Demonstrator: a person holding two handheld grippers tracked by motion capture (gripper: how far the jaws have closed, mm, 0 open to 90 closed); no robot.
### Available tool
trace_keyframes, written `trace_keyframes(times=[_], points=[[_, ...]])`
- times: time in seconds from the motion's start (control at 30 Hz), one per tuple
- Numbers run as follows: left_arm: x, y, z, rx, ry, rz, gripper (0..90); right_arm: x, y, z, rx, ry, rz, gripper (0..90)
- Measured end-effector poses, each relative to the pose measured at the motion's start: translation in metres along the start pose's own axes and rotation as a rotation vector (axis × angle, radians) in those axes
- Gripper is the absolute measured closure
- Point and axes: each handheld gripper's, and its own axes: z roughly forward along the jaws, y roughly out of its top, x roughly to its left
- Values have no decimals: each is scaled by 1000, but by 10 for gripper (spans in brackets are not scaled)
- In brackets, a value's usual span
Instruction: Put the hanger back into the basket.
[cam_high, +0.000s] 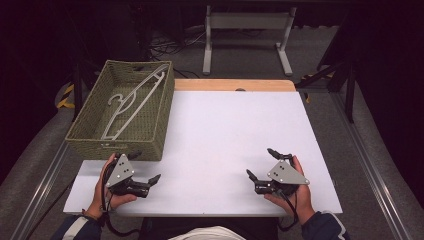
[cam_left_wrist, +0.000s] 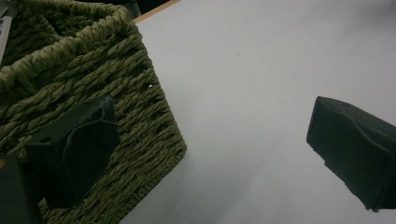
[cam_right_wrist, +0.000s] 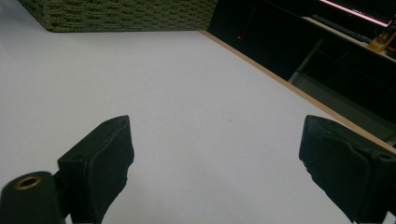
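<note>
White rectangular tabletop (cam_high: 220, 135) with a pale wooden strip along the far edge (cam_high: 235, 85), set on grey carpet in a dark room; white metal frame (cam_high: 247, 37) standing on the floor beyond. Woven olive-green rectangular basket (cam_high: 150, 125) at the table's far left corner, holding two white plastic clothes hangers (cam_high: 131, 102) lying slantwise along its length, hooks toward the near end.

Left gripper (cam_high: 146, 169) held low at the near left of the table, just in front of the basket's near wall, grey three-cornered plate on top, jaws spread wide with nothing between them. Seen in the left gripper view with one black jaw against the weave of the basket (cam_left_wrist: 93, 70) at its near corner, the other jaw well out over bare white surface (cam_left_wrist: 261, 84); whether the first jaw touches the weave cannot be told.

Right gripper (cam_high: 260, 162) held at the near right, well apart from the basket and from the left one, jaws likewise spread wide and holding nothing. Seen in the right gripper view with both black jaws over bare tabletop (cam_right_wrist: 196, 116), basket wall (cam_right_wrist: 121, 16) far off at the upper left, wooden table edge running along the right.

Dark sleeves with white stripes at the bottom of the high view.
</note>
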Motion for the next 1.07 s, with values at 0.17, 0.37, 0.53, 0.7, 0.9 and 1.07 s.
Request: trace_keyframes(times=[0.17,0.37,0.53,0.7,0.9,1.07], points=[[1,-1,0,7,-1,1,32,0,1,1,1,4,0,106],[0,0,2,4,-6,-1,32,0,0,0,-1,1,0,107],[1,0,2,9,0,0,32,-1,0,0,-2,0,4,107],[2,0,3,3,-2,-13,32,-1,-1,1,1,3,5,106],[3,0,5,13,-10,-14,32,-3,-2,2,7,1,6,107],[4,0,7,16,-7,-22,32,-3,-2,2,7,3,7,106]])
